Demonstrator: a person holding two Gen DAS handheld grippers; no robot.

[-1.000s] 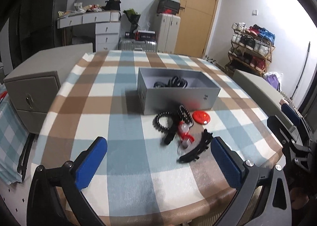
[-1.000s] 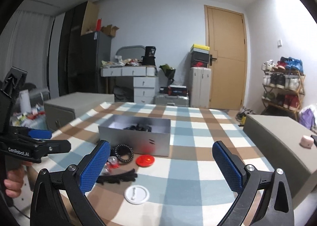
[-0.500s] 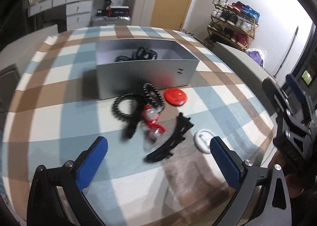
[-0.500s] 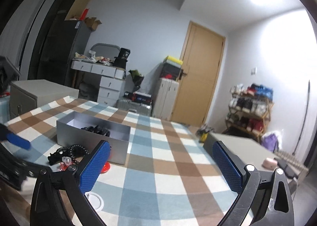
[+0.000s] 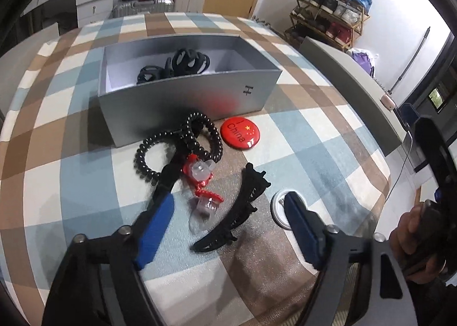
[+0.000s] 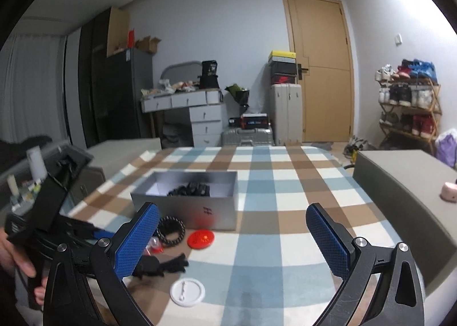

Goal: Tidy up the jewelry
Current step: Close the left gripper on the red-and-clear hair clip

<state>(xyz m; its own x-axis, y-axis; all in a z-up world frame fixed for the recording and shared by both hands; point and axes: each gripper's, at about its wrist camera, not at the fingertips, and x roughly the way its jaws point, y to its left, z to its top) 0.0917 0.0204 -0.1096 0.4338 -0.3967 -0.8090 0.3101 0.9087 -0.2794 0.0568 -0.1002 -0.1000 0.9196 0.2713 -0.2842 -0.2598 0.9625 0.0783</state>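
Through my left wrist camera, my left gripper (image 5: 225,220) points steeply down at the pile on the checked bench (image 5: 85,183); its fingers (image 5: 155,226) are closing, with the clear-and-red clips (image 5: 204,183) and the black claw clip (image 5: 237,211) between them, neither yet pressed. A second ago these fingers stood at their widest and the pile lay farther off; now it fills the near middle of the view. The grey box (image 5: 185,91) beyond already holds some black hair ties (image 5: 182,64), so I judge the job partly done. Still out on the bench are the black spiral ties (image 5: 182,143), the red badge (image 5: 241,133), the white disc (image 5: 278,210), and both kinds of clip. Through my right wrist camera, my right gripper (image 6: 231,240) hovers with fingers (image 6: 137,240) wide apart and nothing between them, aimed nearly level over the bench toward the far wall. The grey box sits left of centre, the loose pieces near left, and my left hand (image 6: 14,257) shows at the left edge. Compared with earlier, this view has turned a little.
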